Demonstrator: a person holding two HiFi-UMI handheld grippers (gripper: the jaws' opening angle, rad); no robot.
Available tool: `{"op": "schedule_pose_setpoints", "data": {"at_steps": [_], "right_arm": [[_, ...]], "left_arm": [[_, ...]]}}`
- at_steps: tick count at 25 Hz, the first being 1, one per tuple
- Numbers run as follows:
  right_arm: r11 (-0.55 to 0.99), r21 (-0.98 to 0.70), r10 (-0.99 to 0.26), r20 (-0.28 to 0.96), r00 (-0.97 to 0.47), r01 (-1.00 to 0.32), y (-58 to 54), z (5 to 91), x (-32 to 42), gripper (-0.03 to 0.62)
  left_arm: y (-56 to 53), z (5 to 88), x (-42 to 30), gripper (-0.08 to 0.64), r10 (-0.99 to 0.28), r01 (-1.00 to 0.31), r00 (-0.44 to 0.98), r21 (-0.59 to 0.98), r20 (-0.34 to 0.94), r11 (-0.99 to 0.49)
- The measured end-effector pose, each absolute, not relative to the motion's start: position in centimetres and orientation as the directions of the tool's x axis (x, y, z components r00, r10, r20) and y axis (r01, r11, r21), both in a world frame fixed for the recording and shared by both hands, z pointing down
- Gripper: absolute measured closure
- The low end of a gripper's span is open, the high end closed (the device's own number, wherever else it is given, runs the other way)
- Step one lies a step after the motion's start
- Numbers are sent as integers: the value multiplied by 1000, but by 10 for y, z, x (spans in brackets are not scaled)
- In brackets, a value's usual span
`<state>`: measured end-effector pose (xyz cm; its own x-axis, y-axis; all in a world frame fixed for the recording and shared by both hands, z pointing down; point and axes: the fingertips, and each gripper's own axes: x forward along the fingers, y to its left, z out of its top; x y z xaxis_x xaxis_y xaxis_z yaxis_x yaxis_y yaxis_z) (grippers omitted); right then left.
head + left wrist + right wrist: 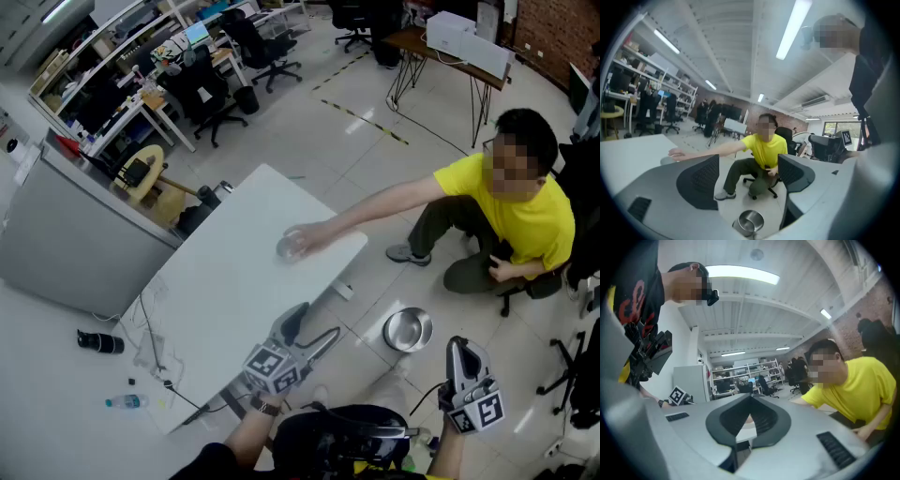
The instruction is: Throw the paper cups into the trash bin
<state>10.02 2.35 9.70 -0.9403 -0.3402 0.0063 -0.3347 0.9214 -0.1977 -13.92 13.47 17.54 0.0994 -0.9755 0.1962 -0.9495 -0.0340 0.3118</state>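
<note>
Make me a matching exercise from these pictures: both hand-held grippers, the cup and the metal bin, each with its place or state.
Things:
1. left hand-held gripper
2. right hand-held gripper
3. cup
4. metal bin

Place or state:
A. on the floor
B. jaws apart
C. on the white table
D. jaws together

Pairs: 1-B, 2-D, 3-C, 4-A

table (220, 314) white | shirt (525, 211) yellow | trash bin (387, 328) silver | marker cube (275, 367) black-and-white squares
</note>
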Motion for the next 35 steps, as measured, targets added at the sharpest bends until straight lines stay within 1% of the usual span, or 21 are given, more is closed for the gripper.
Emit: {"op": "schedule_pose_setpoints", "data": {"at_steps": [1,4,6,8,9,11,12,14,15,16,17,19,22,25,28,35], "right_arm": [[925,-194,-338,-26,-941,-327,52,84,89,589],[939,-183,-315,-113,-943,-291,136,42,52,589],[953,-123,-291,-116,-950,-277,180,30,33,588],[964,-41,-265,-112,-958,-262,209,22,20,587],[968,-10,-251,-116,-961,-252,219,15,12,580],[972,31,-226,-120,-967,-231,235,3,-3,505],[974,39,-217,-119,-969,-223,241,-1,-9,492],[975,38,-211,-120,-970,-217,252,-8,-14,427],[975,36,-213,-125,-969,-219,257,-11,-11,412],[974,35,-218,-134,-967,-224,262,-15,-7,411],[973,33,-223,-146,-964,-230,266,-18,-2,411],[971,31,-229,-164,-960,-237,275,-22,8,411],[971,47,-224,-148,-963,-233,283,-25,28,411],[973,41,-221,-125,-967,-228,284,-18,51,411],[975,11,-220,-120,-968,-223,286,-8,71,411],[982,-2,-189,-168,-968,-191,283,-14,97,411]], "left_arm": [[158,156,-146,178,-984,-958,91,283,155,-44],[230,102,-167,189,-997,-976,67,212,45,-56],[272,76,-178,222,-999,-981,46,190,-13,-48],[301,62,-185,225,-998,-984,38,170,-50,-46],[311,58,-186,242,-998,-987,41,152,-55,-49],[326,55,-186,242,-997,-993,50,105,-55,-56],[333,53,-185,242,-997,-994,51,93,-66,-57],[346,48,-182,242,-993,-990,38,134,-111,-53],[353,47,-178,242,-990,-984,32,172,-134,-55],[357,47,-173,240,-988,-978,37,200,-148,-66],[360,48,-167,225,-987,-974,53,210,-149,-84],[362,51,-151,225,-987,-972,91,204,-130,-116],[361,54,-124,225,-986,-959,124,241,-108,-147],[353,59,-94,225,-986,-954,140,256,-87,-158],[350,58,-65,225,-984,-948,154,268,-92,-174],[345,51,-25,242,-984,-954,167,240,-63,-178]]}}
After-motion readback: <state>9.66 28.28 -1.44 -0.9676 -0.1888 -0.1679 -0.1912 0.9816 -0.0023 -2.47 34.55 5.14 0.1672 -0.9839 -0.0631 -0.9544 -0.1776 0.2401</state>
